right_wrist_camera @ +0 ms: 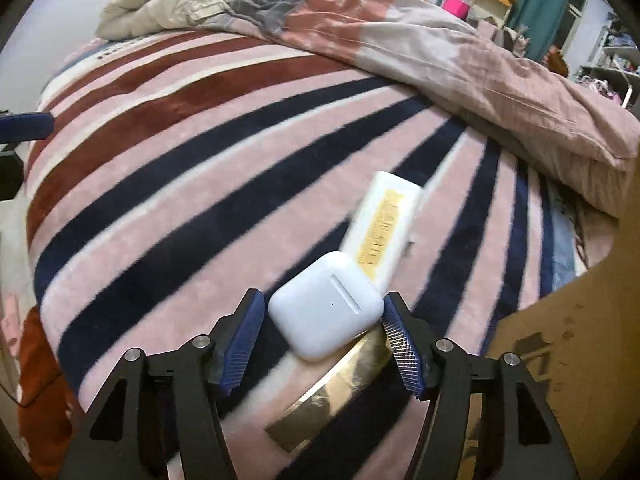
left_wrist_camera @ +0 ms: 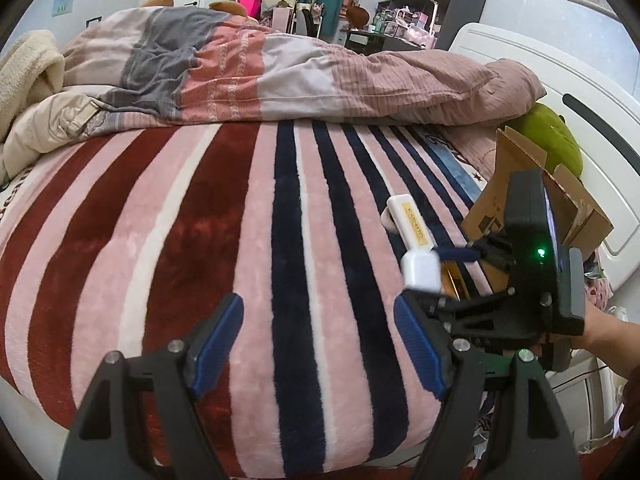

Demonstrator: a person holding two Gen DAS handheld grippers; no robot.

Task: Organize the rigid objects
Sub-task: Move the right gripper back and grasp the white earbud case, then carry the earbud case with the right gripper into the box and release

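Note:
A white earbud case (right_wrist_camera: pixel 326 306) sits between the blue pads of my right gripper (right_wrist_camera: pixel 322 334). The jaws are close on both sides, but I cannot tell whether they grip it. The case rests partly on a flat gold object (right_wrist_camera: pixel 340 380) on the striped blanket (right_wrist_camera: pixel 180 168). A cream tube with a yellow label (right_wrist_camera: pixel 382 226) lies just beyond it. In the left wrist view the case (left_wrist_camera: pixel 420 270) and tube (left_wrist_camera: pixel 410 218) show at the right, with the right gripper (left_wrist_camera: pixel 460 256) beside them. My left gripper (left_wrist_camera: pixel 318 340) is open and empty over the blanket.
An open cardboard box (left_wrist_camera: pixel 520 184) stands at the bed's right side, also in the right wrist view (right_wrist_camera: pixel 580 340). A rumpled duvet (left_wrist_camera: pixel 280 68) covers the far half of the bed. A green plush (left_wrist_camera: pixel 556 136) lies behind the box.

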